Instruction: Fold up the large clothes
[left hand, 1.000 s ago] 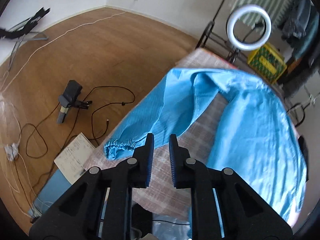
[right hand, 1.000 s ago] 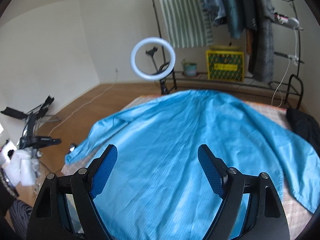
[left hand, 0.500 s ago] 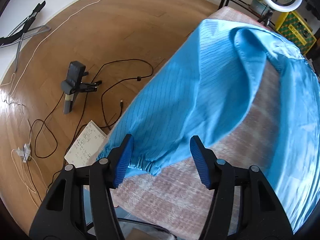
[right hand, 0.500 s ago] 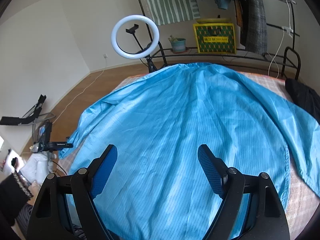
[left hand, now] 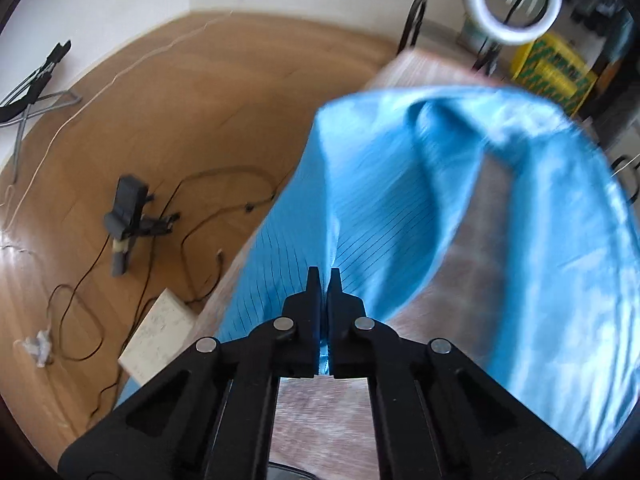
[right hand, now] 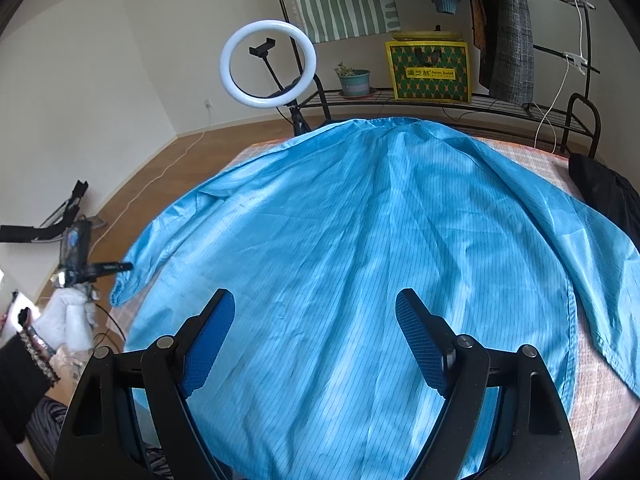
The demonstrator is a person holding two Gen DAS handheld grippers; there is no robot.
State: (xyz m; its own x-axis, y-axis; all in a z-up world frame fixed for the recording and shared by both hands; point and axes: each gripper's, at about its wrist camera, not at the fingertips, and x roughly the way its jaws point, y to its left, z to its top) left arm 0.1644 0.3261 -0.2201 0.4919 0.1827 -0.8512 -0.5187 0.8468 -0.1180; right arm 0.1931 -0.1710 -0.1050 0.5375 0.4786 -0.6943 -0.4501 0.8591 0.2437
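Blue pinstriped coat [right hand: 360,260] lay spread; our left gripper [left hand: 324,276] jaws pinched its sleeve, right gripper [right hand: 316,340] jaws gaped empty. Next, we judged: carry sleeve inward.

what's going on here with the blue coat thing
A person is folding a big blue garment spread out on a bed, working with a handheld gripper in each hand. The left gripper is shut on the sleeve, with blue fabric pinched between its fingers near the bed's edge. The right gripper is open above the body of the garment, holding nothing. No fold has been made yet; the garment mostly lies flat.
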